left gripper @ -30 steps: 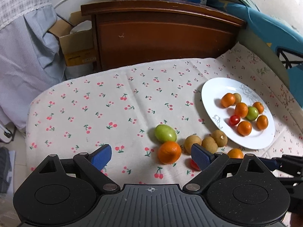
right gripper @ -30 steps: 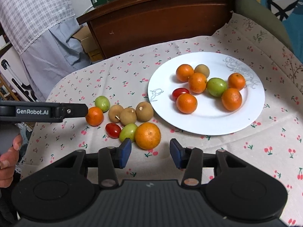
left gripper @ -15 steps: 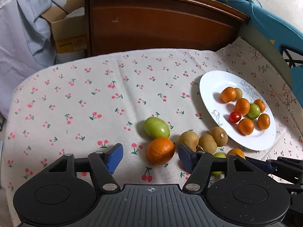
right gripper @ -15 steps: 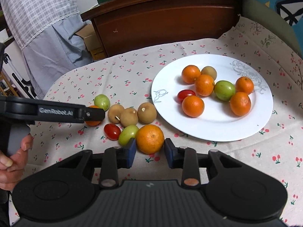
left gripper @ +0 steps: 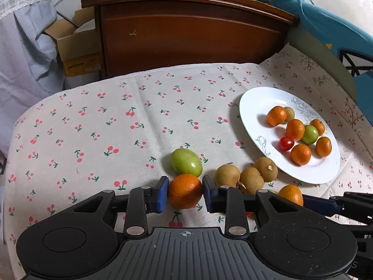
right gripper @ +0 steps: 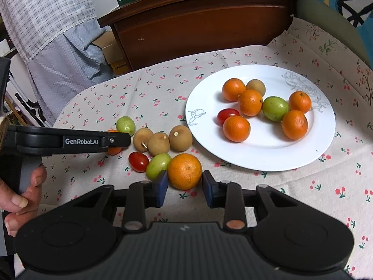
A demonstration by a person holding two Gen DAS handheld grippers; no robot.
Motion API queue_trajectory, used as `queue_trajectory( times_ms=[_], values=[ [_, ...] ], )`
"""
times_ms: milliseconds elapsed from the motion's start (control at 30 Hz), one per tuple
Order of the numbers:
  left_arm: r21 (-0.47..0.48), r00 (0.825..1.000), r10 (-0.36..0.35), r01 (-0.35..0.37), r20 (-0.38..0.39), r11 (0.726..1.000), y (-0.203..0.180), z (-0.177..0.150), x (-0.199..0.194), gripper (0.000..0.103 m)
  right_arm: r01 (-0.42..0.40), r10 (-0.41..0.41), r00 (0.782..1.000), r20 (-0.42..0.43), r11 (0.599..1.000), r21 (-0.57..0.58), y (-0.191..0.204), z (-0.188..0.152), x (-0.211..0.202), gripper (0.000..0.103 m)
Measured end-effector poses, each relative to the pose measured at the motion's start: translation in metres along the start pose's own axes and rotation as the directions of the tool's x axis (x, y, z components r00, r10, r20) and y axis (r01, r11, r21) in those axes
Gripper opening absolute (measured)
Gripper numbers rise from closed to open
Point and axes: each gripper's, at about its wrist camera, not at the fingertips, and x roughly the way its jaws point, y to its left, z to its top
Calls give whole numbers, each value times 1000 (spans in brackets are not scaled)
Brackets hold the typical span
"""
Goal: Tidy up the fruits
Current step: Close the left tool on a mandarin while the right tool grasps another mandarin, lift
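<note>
On the cherry-print surface (right gripper: 163, 88), eight fruits fill the plate (right gripper: 326, 140) right of centre; eight remain. The left gripper (left gripper: 185, 192) and right gripper (right gripper: 185, 182) each narrowly bracket an orange (left gripper: 185, 190) (right gripper: 184, 171), contact unclear.

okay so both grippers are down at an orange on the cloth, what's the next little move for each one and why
Probably close both a little further, then lift. The left gripper straddles an orange with its pads at both sides; the right gripper brackets the other orange, a slim gap showing at its right pad. Both oranges rest on the tablecloth, outside the white plate.
</note>
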Motion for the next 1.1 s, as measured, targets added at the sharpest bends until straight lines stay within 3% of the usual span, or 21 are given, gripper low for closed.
queue_trajectory(
  times_ms=[800, 1100],
  values=[
    [-23, 999, -3, 4, 45, 1000, 2, -3, -27, 28, -59, 59, 998, 9, 998, 26, 2, 1, -15, 31],
    [-43, 994, -24, 29, 110, 999, -1, 11, -42, 28, -74, 68, 994, 91, 995, 62, -4, 18, -35, 31]
  ],
)
